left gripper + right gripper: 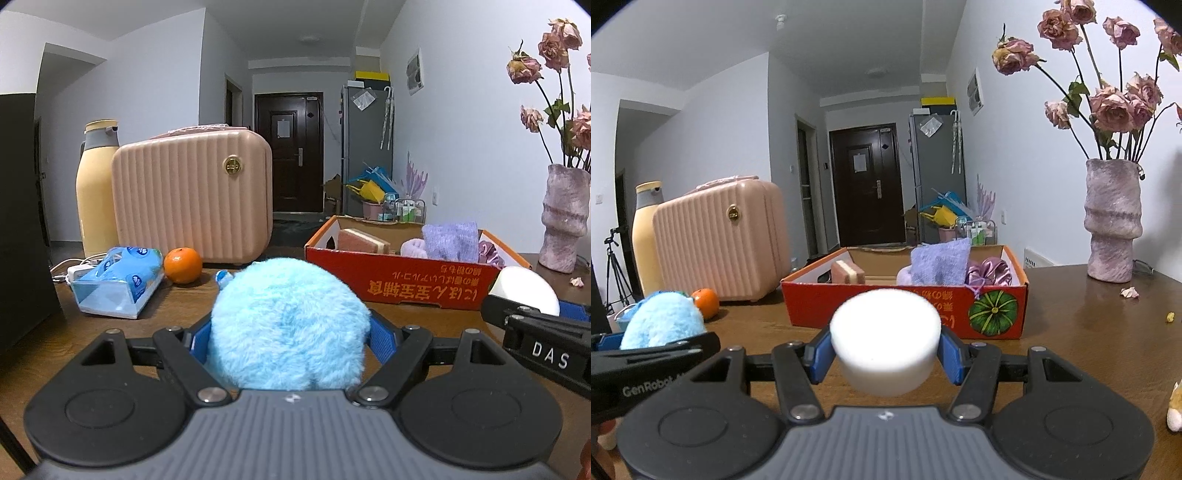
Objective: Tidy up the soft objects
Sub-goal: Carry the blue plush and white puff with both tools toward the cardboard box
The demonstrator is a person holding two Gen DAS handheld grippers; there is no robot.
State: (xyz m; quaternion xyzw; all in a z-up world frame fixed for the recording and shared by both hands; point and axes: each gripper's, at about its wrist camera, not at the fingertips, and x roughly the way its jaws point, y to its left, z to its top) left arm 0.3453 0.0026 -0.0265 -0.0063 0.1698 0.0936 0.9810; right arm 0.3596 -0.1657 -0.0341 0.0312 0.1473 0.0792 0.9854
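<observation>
A fluffy light-blue plush ball point(290, 326) is clamped in the left gripper point(290, 339) at lower centre; a white foam cylinder point(885, 341) is squeezed by the right gripper point(885, 354). Beyond, the red cardboard box point(879, 306) could be clipped at its rim, and either soft piece dropped outside.

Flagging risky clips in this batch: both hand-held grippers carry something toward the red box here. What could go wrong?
1. The red cardboard box already holds a purple cloth, a pink sponge and shiny purple fabric; drops may land on top and roll out.
2. The left hand-held gripper with the fluffy blue plush ball and the right hand-held gripper with the white foam cylinder are close; they might collide.
</observation>
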